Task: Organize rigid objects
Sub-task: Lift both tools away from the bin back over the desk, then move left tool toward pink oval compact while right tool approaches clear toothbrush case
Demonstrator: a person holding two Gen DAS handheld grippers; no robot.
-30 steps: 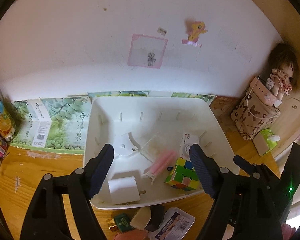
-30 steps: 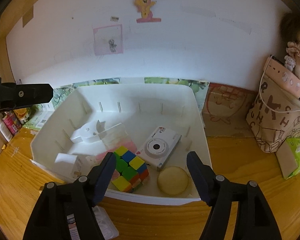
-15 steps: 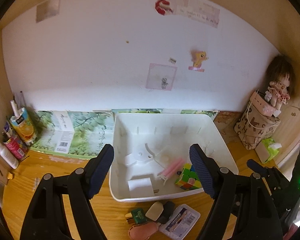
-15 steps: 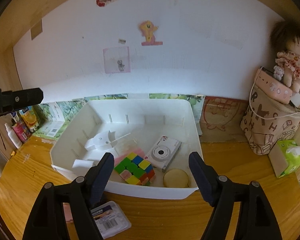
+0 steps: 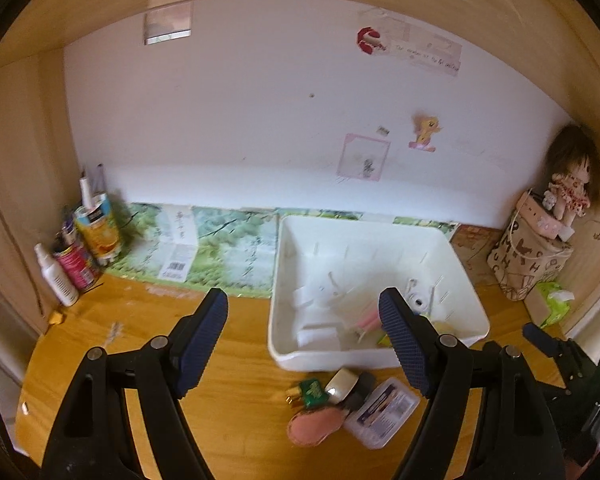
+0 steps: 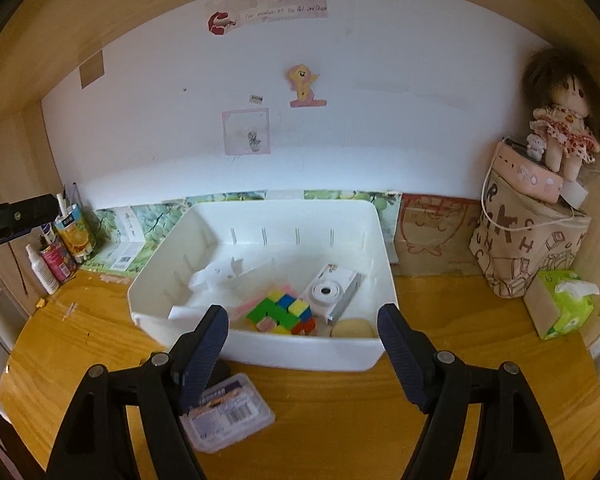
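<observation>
We hold both grippers above the wooden desk (image 6: 340, 408), each pointing down at a slant toward the white plastic bin (image 6: 260, 354) that sits against the back wall. The left gripper (image 5: 302, 340) has its jaws spread wide with nothing between them; the right gripper (image 6: 302, 348) is likewise wide and empty, its jaws having just been opening a little. Inside the bin we see a colourful puzzle cube (image 6: 282, 312) near the front wall, a small white camera (image 6: 332, 290) just behind and to the right of it, a round tan disc (image 6: 352, 329) in the front right corner, a pink stick-like item (image 5: 367, 320) and a white block (image 5: 318, 338) toward the left. Outside the bin, on the desk just in front of it, lie a clear plastic case with a printed label (image 6: 228, 416), a green plug (image 5: 310, 390), a cream and black piece (image 5: 346, 386) whose kind we cannot tell, and a pink oval pouch (image 5: 314, 428). All four lie close together, some touching.
</observation>
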